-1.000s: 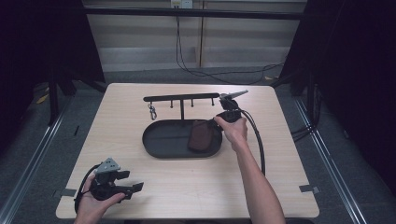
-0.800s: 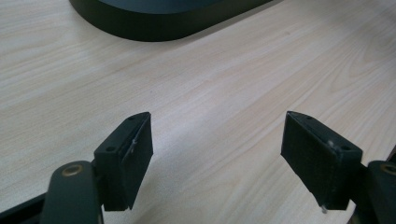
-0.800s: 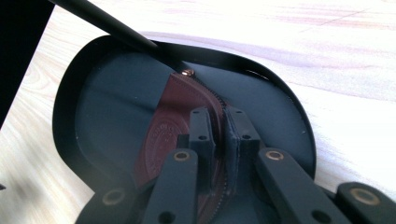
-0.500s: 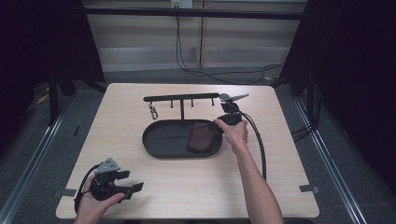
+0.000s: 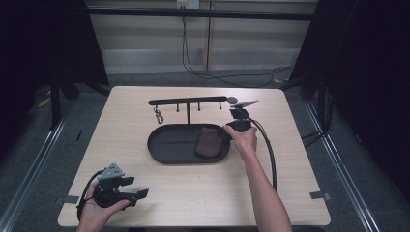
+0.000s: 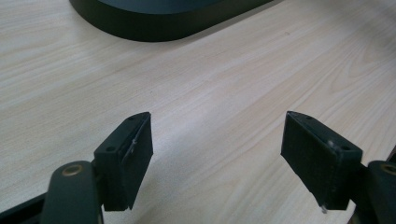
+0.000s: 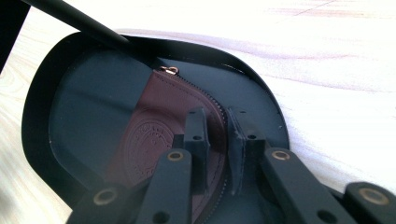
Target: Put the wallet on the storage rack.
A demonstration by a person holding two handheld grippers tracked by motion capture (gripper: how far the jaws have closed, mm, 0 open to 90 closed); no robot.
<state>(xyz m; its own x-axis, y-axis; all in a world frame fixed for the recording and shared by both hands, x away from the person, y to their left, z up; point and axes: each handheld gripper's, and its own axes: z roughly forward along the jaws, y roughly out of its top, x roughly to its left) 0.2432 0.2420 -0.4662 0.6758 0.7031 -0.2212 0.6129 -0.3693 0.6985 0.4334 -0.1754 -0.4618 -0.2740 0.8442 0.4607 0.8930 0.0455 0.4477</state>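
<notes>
left gripper (image 5: 138, 194) sits at the near left corner of the table (image 5: 300, 159), held in the left hand (image 5: 94, 215). its jaws stand wide apart with nothing between them; in the left gripper view only bare wood lies under the pads (image 6: 133, 158), and the tray (image 6: 159, 23) edge shows farther off.

past mid-table lies the black oval tray (image 5: 162, 152). a brown pouch (image 5: 208, 143) lies flat in its right half, zip edge curved, a small ring at one corner.

right hand (image 5: 243, 140) holds the right gripper (image 5: 226, 131) at the tray's right end, pointed down into it. in the right gripper view the jaws stand nearly together, a narrow gap between the pads (image 7: 196, 135), and have just been opening slightly. the pouch (image 7: 154, 135) lies beneath and beyond them; its zip edge runs into the gap. whether the pads press it cannot be told.

behind the tray stands a black rack (image 5: 188, 102) with short pegs; a metal clip (image 5: 158, 116) hangs near its left end.
</notes>
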